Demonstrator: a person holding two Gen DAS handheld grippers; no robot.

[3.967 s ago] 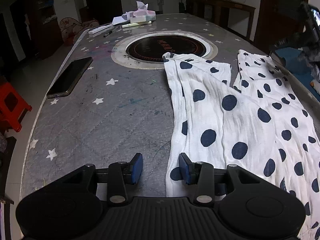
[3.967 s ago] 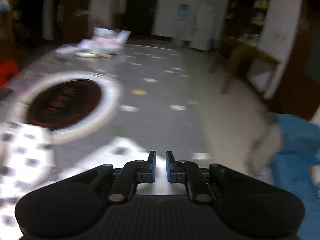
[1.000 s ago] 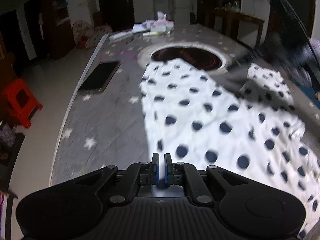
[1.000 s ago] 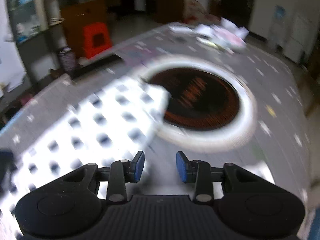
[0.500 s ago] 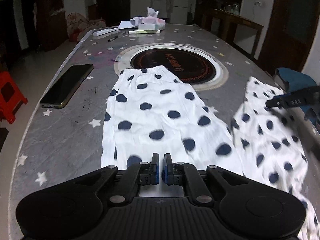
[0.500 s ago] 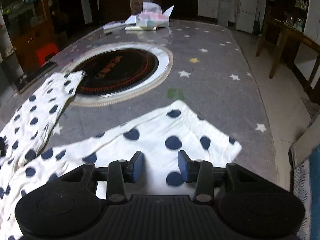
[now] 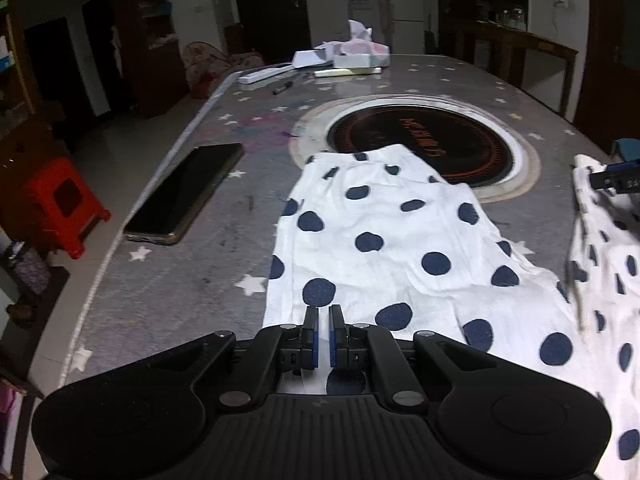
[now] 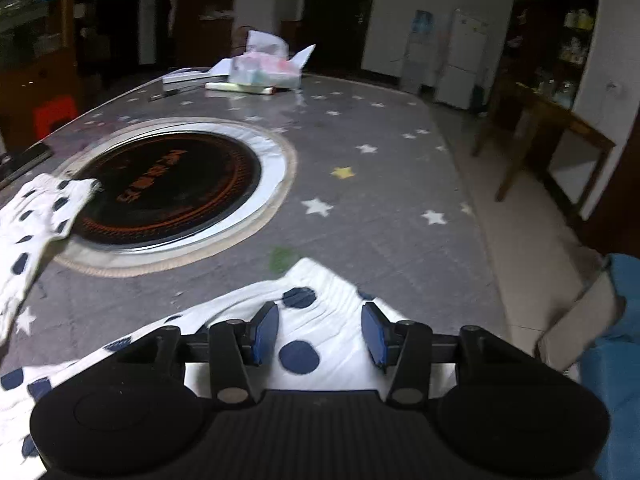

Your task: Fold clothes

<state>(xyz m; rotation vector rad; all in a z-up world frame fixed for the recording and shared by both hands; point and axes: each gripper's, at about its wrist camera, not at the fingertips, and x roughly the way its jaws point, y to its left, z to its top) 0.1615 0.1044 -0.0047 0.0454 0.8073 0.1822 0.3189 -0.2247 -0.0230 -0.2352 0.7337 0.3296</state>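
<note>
White trousers with navy dots [image 7: 384, 248] lie spread on the grey star-print table [image 7: 192, 280], one leg reaching to the round cooktop. My left gripper [image 7: 323, 334] is shut at the near edge of the left leg, with cloth under and between the pads. My right gripper [image 8: 318, 330] is open, its blue pads [image 8: 266, 330] straddling the end of the other leg [image 8: 316, 316], just above it. The right gripper's tip also shows at the right edge of the left wrist view [image 7: 616, 178].
A black phone [image 7: 184, 192] lies near the table's left edge. The round black cooktop [image 7: 420, 144] sits mid-table. A tissue pack, papers and a pen [image 7: 344, 64] lie at the far end. A red stool [image 7: 60, 206] stands left; a blue seat [image 8: 616, 340] stands right.
My left gripper stays shut and has moved in closer over the left leg. My right gripper has opened wider and moved forward to the tip of the right leg.
</note>
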